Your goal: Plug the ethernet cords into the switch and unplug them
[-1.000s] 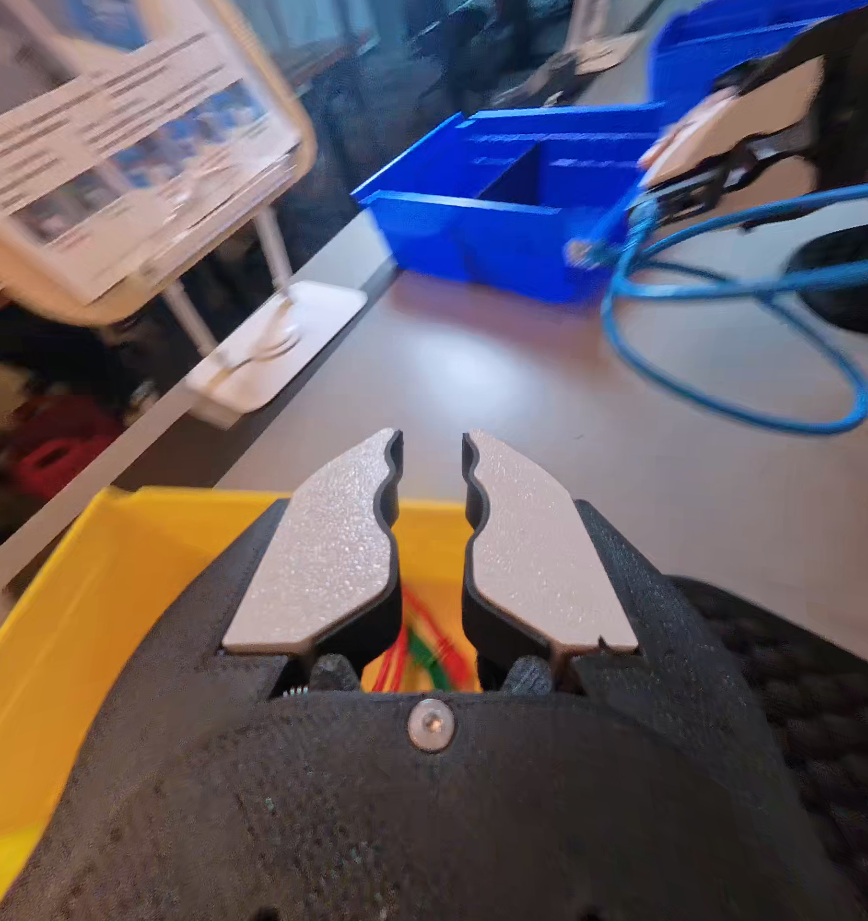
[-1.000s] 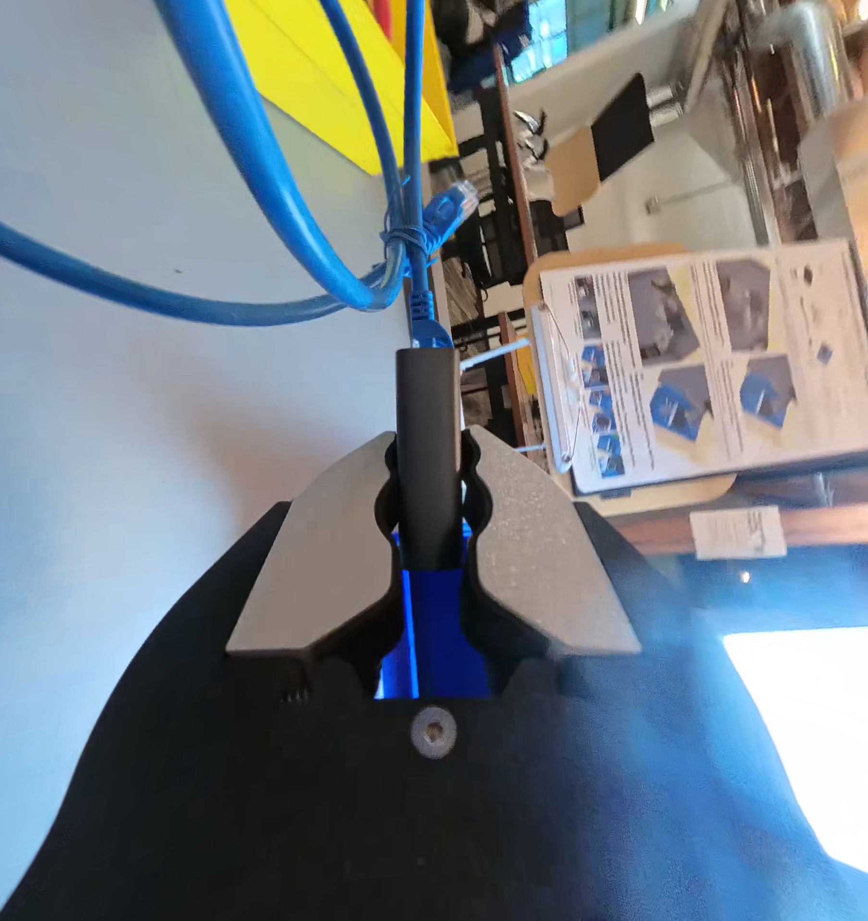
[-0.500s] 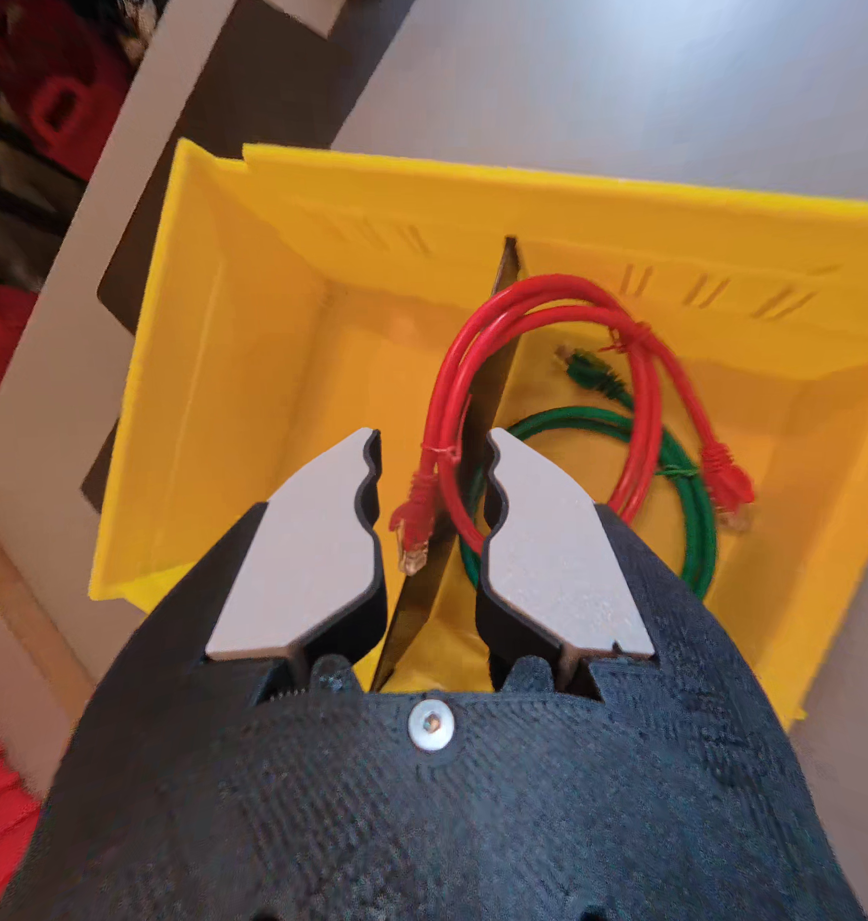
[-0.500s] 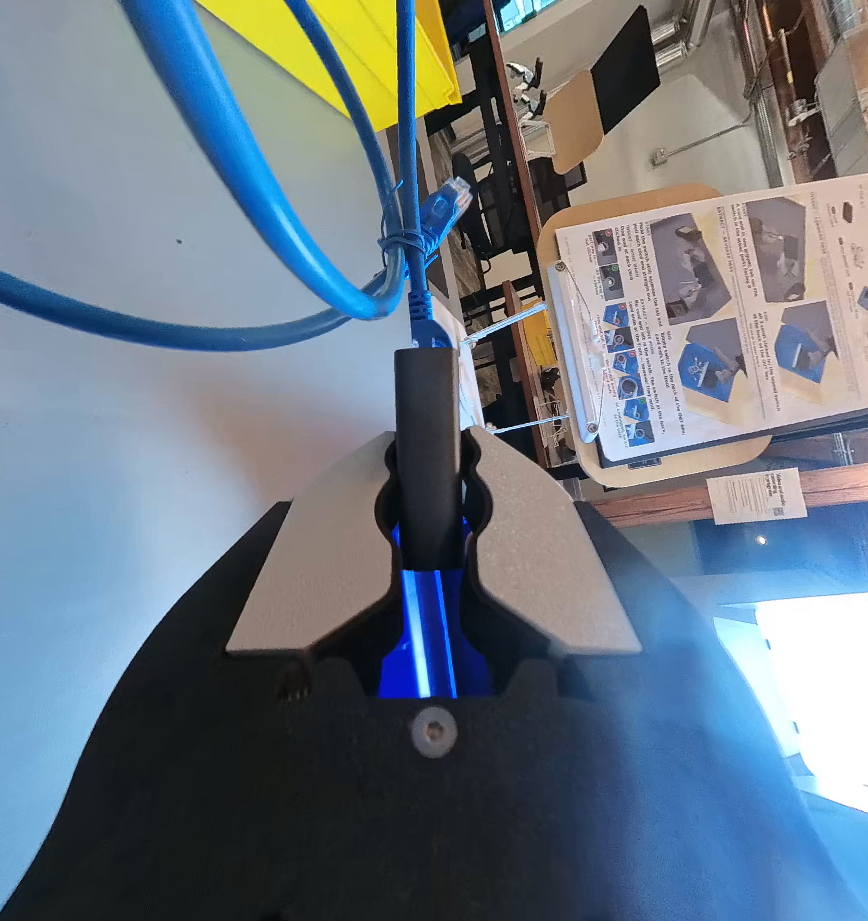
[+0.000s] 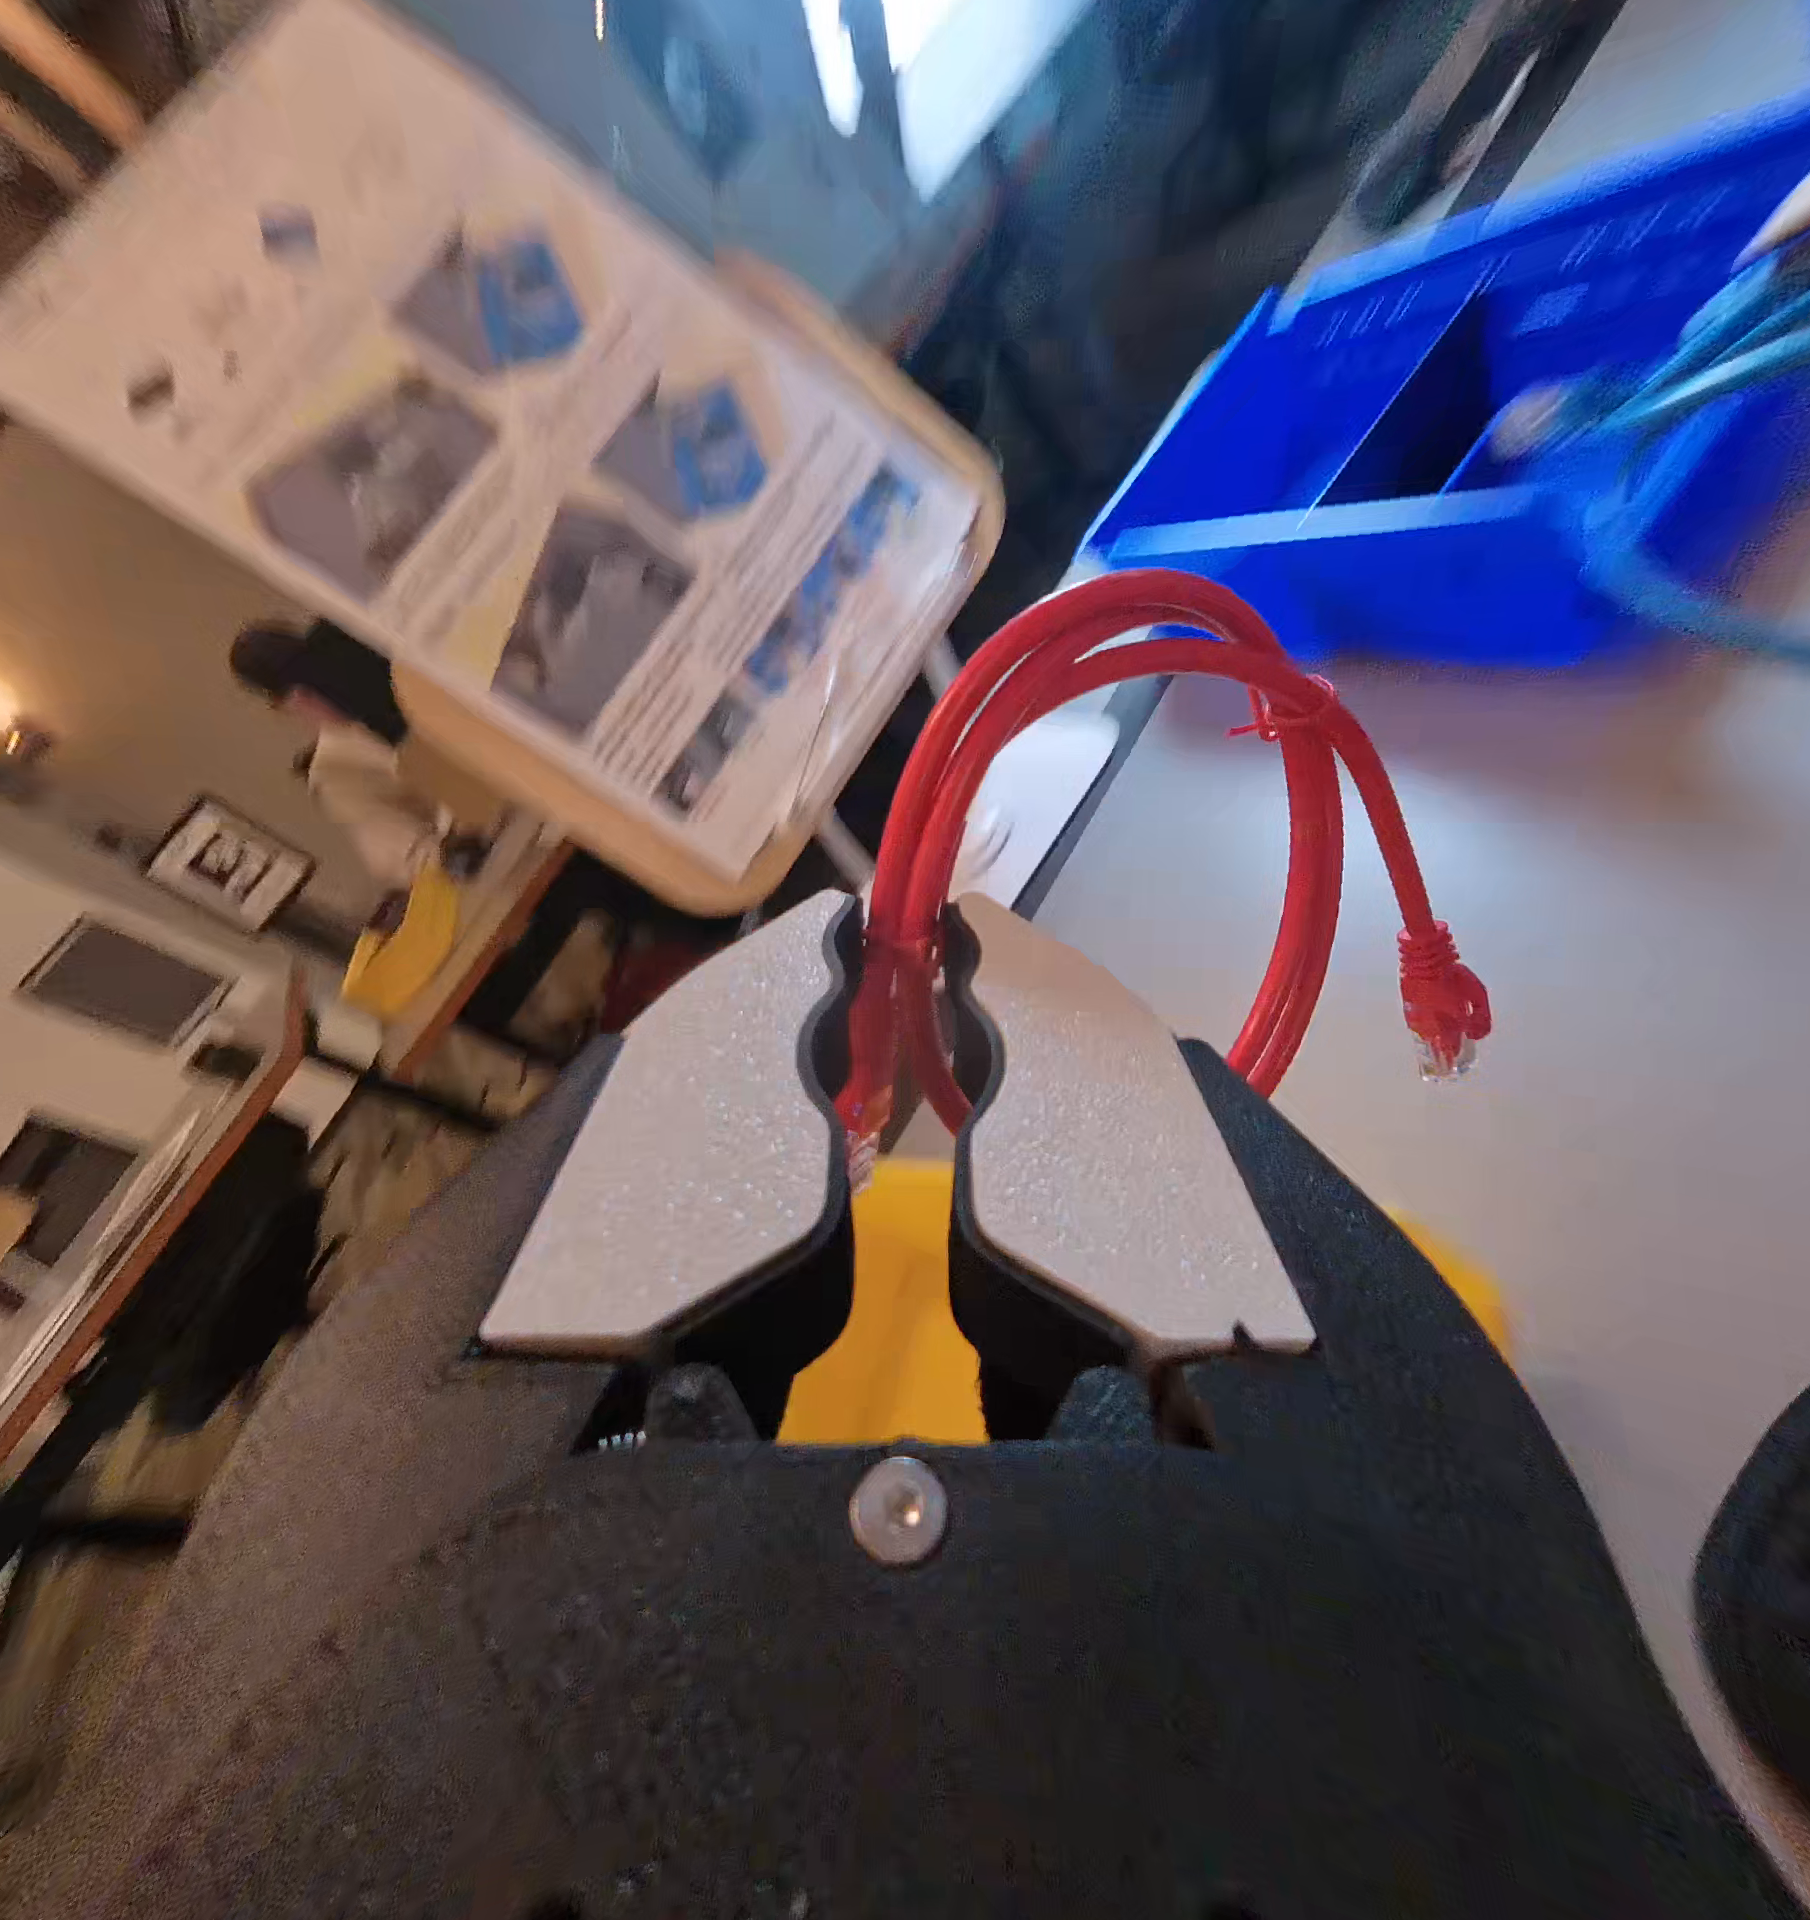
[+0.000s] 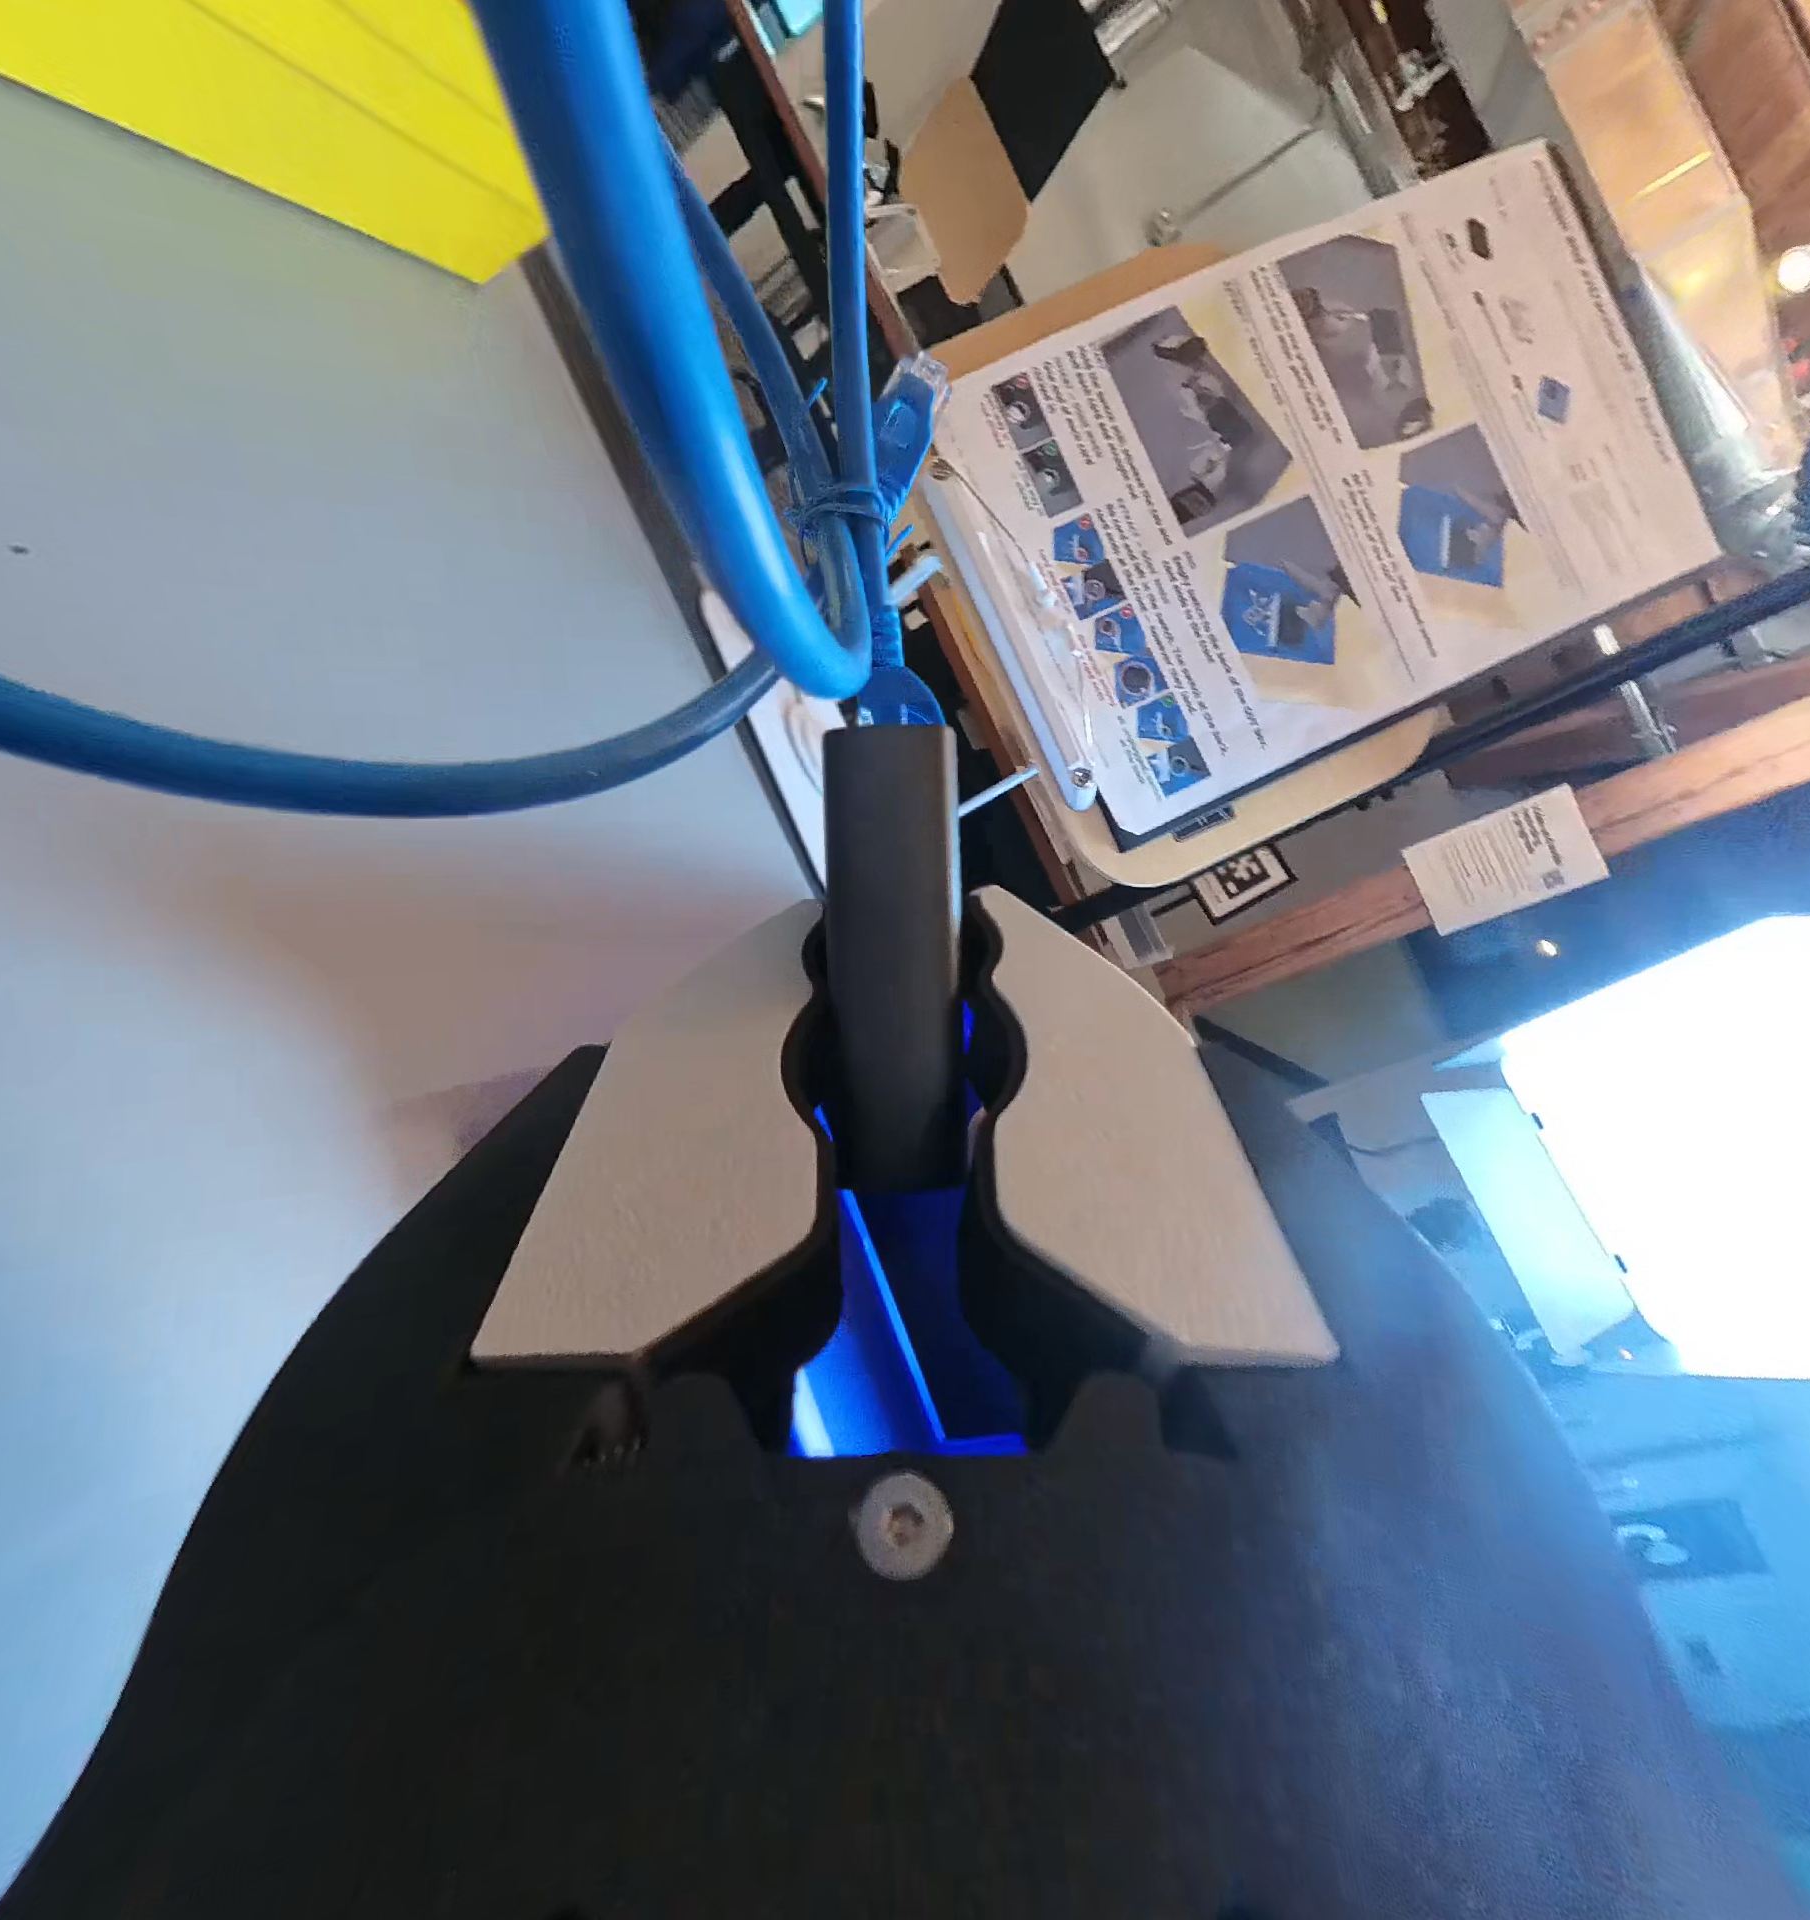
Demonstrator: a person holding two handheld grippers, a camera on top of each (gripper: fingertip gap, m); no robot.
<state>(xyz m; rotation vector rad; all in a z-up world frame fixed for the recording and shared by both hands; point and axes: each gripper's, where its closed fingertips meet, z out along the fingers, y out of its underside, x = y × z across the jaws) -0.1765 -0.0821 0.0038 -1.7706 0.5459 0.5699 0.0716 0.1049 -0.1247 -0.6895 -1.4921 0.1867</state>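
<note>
My left gripper [image 5: 901,925] is shut on a coiled red ethernet cord [image 5: 1109,665] and holds it in the air above the yellow bin [image 5: 880,1309]. One red plug [image 5: 1441,1018] hangs free on the right; the other sits between the fingers. My right gripper [image 6: 890,925] is shut on a black switch [image 6: 888,883], seen edge-on. A blue ethernet cord [image 6: 662,343] is plugged into its far end, and the cord's free plug [image 6: 906,410] hangs beside it. The blue cord also shows blurred in the left wrist view [image 5: 1732,353].
A blue bin [image 5: 1420,488] stands on the grey table [image 5: 1503,883] at the far right. A yellow bin [image 6: 288,114] shows in the right wrist view. A clipboard with an instruction sheet [image 6: 1327,488] stands past the table edge; it also shows in the left wrist view [image 5: 527,488].
My left gripper reached down into the yellow bin, shut on the red cord and lifted it out. The right gripper kept hold of the switch and shifted only slightly.
</note>
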